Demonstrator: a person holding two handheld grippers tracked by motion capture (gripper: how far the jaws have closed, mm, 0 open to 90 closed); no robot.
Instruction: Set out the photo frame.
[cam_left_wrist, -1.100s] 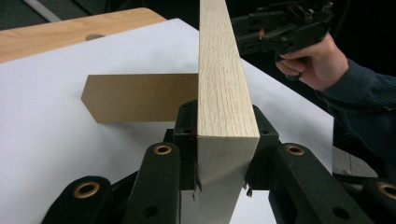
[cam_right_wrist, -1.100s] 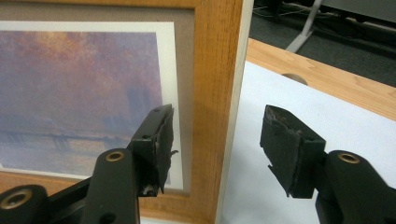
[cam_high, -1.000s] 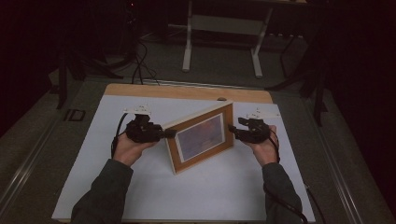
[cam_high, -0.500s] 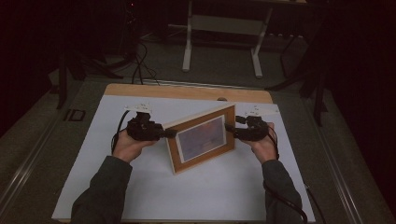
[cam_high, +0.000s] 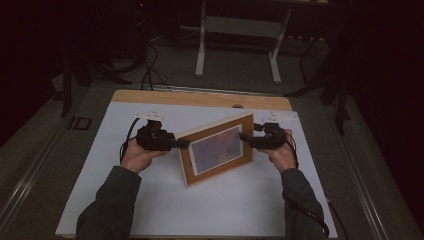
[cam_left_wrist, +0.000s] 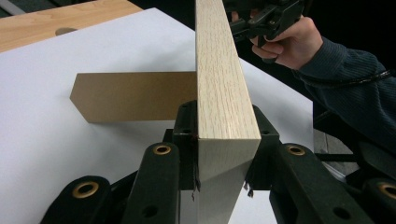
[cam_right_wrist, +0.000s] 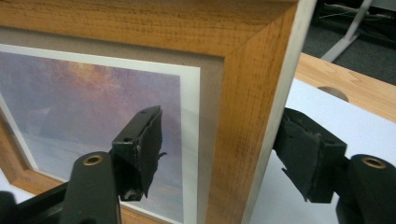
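Observation:
A wooden picture frame (cam_high: 217, 150) with a bluish print stands upright on the white sheet (cam_high: 225, 210), its brown back stand (cam_left_wrist: 130, 95) resting behind it. My left gripper (cam_high: 182, 143) is shut on the frame's left edge, and in the left gripper view its jaws (cam_left_wrist: 226, 140) press on both faces of the pale wood (cam_left_wrist: 224, 84). My right gripper (cam_high: 245, 137) straddles the frame's right edge (cam_right_wrist: 247, 93). Its jaws have just been opening. One of its pads (cam_right_wrist: 140, 144) sits before the glass and the other behind the frame, with a gap on each side.
The white sheet covers a wooden table whose bare far strip (cam_high: 200, 98) has a round hole (cam_high: 238, 106). Beyond it lie a dark floor, cables (cam_high: 150, 75) and a white metal stand (cam_high: 240, 45). Cables trail from both grippers.

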